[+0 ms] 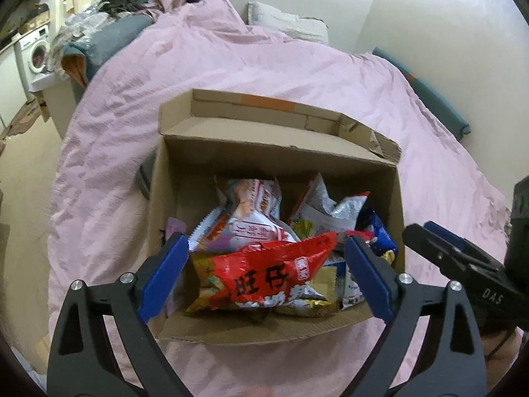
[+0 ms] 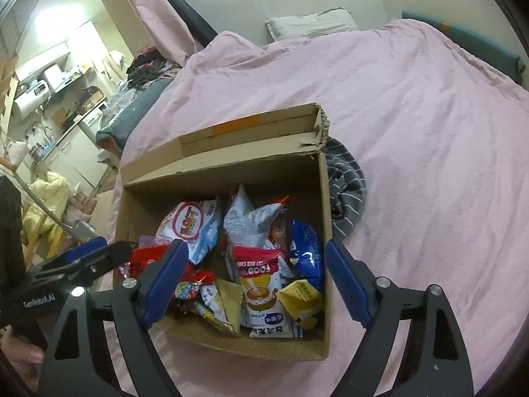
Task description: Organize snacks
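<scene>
An open cardboard box [image 1: 277,157] [image 2: 325,231] sits on a pink bedspread and holds several snack packets. A red packet [image 1: 274,271] lies on top at the front; it also shows in the right wrist view [image 2: 145,259]. White packets [image 1: 251,215] [image 2: 193,223] and a blue one [image 2: 305,251] lie behind it. My left gripper [image 1: 264,274] is open above the box's near left side, empty. My right gripper [image 2: 254,281] is open above the box's near edge, empty. Each gripper shows at the edge of the other's view.
The pink bedspread [image 1: 231,63] [image 2: 429,132] covers the bed all around the box. A grey striped cloth [image 2: 347,178] lies against the box's right side. A pillow [image 2: 310,23] lies at the head. A washing machine [image 1: 34,51] and kitchen clutter stand to the left.
</scene>
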The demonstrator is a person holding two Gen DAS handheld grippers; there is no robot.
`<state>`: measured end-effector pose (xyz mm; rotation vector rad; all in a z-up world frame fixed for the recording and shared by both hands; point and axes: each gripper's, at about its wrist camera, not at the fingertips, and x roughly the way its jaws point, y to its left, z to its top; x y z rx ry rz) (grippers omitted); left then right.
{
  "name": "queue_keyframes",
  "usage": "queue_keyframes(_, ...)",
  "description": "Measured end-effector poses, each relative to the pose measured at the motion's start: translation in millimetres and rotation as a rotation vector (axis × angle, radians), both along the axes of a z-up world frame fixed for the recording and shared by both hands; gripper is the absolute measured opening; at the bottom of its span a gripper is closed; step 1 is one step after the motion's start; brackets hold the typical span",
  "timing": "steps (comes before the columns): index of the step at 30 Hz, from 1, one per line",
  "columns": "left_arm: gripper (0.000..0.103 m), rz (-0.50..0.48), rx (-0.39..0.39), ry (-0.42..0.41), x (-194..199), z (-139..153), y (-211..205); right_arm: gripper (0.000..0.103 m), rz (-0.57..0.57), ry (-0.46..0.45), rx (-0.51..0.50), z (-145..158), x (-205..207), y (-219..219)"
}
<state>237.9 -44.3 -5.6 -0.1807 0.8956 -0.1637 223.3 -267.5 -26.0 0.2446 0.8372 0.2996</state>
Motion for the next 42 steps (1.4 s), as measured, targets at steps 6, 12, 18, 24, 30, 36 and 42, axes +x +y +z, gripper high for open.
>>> queue_keyframes(6, 0.094, 0.049, 0.055, -0.047, -14.1, 7.5, 8.5, 0.088, 0.013, -0.079, 0.000, 19.7, -25.2, 5.6)
queue_keyframes(12, 0.094, 0.035, 0.159, -0.139, -41.1, 24.6, 7.7, 0.099, -0.001, -0.145, 0.017, 37.1, -50.9, 6.7)
queue_keyframes(18, 0.103, 0.078, 0.157, -0.170, -68.9, 34.4, 18.7, 0.103, -0.038, -0.154, 0.077, 36.3, -80.5, 1.4)
queue_keyframes(24, 0.103, 0.096, 0.134, -0.121, -87.1, 26.6, 28.4, 0.103, -0.050, -0.160, 0.051, 35.2, -106.8, 5.5)
queue_keyframes(30, 0.103, 0.100, 0.119, -0.124, -113.9, 29.2, 32.4, 0.103, -0.046, -0.182, 0.006, 34.4, -128.5, 16.2)
queue_keyframes(36, 0.103, 0.103, 0.147, -0.135, -140.9, 29.8, 37.6, 0.103, -0.041, -0.210, -0.038, 33.0, -140.8, 25.7)
queue_keyframes(42, 0.103, 0.107, 0.160, -0.206, -149.1, 31.7, 41.9, 0.103, -0.038, -0.234, -0.094, 27.0, -140.8, 35.0)
